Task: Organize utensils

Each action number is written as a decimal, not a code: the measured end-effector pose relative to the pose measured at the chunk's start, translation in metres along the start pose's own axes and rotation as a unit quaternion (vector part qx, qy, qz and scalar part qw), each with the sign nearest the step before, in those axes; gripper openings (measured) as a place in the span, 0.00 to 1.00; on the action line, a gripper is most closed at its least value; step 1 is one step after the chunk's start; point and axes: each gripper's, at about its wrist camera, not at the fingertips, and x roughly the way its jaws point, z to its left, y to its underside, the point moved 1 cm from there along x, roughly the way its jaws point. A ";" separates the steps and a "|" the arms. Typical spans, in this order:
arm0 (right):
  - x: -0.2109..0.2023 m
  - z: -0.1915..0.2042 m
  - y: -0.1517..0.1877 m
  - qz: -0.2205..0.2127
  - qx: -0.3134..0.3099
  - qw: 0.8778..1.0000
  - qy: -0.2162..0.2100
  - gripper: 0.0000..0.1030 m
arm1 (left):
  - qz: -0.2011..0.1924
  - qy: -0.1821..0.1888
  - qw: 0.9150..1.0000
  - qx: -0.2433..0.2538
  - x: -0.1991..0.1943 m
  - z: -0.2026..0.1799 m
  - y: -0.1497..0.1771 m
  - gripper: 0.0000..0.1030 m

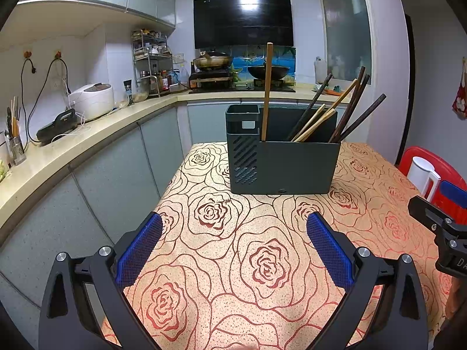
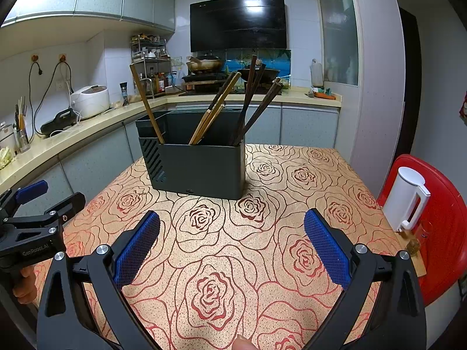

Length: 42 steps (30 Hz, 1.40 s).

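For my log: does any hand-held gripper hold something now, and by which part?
Nothing. The left hand-held gripper and right hand-held gripper are both open and empty.

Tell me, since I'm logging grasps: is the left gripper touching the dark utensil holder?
Apart. The left wrist view shows the left gripper open, with a stretch of bare rose-patterned tablecloth between its fingertips and the utensil holder.

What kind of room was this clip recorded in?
A home kitchen, almost certainly. A black range hood hangs over a stove with a wok, a rice cooker sits on the L-shaped counter, and a dark utensil holder stands on the rose-patterned table.
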 end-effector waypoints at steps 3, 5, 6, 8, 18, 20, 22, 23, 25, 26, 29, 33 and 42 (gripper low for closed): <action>0.001 -0.001 0.001 0.001 0.000 1.000 0.000 0.93 | -0.008 -0.005 1.000 0.004 -0.002 0.001 0.000 0.93; 0.002 -0.001 0.003 0.003 0.000 1.000 0.001 0.93 | -0.009 -0.004 1.000 0.005 -0.002 0.001 -0.001 0.93; 0.002 -0.001 0.003 0.003 0.001 1.000 0.001 0.93 | -0.011 -0.003 1.000 0.006 -0.003 0.001 -0.002 0.93; 0.003 -0.003 0.002 0.004 0.002 1.000 0.001 0.93 | -0.015 -0.002 1.000 0.008 -0.004 0.001 -0.002 0.93; 0.002 -0.004 0.002 0.004 0.001 1.000 0.001 0.93 | 0.006 -0.008 1.000 -0.017 0.001 0.012 -0.007 0.93; 0.001 -0.005 0.002 0.004 0.001 1.000 0.001 0.93 | 0.007 -0.007 1.000 -0.015 0.001 0.013 -0.007 0.93; 0.002 -0.004 0.002 0.004 0.001 1.000 0.001 0.93 | 0.007 -0.008 1.000 -0.014 0.001 0.013 -0.008 0.93; 0.002 -0.004 0.002 0.004 0.001 1.000 0.001 0.93 | 0.007 -0.007 1.000 -0.013 0.001 0.012 -0.008 0.93; 0.002 -0.004 0.002 0.004 0.001 1.000 0.001 0.93 | 0.007 -0.005 1.000 -0.012 0.002 0.012 -0.008 0.93; 0.002 -0.003 0.001 0.004 0.001 1.000 0.001 0.93 | 0.008 -0.004 1.000 -0.011 0.002 0.011 -0.008 0.93; 0.002 -0.003 0.001 0.004 0.001 1.000 0.001 0.93 | 0.009 -0.004 1.000 -0.010 0.002 0.010 -0.008 0.93; 0.002 -0.003 0.001 0.004 0.001 1.000 0.001 0.93 | 0.014 -0.003 1.000 -0.012 0.003 0.010 -0.007 0.93; 0.002 -0.003 0.000 0.004 0.000 1.000 0.001 0.93 | 0.016 -0.003 1.000 -0.014 0.003 0.009 -0.008 0.93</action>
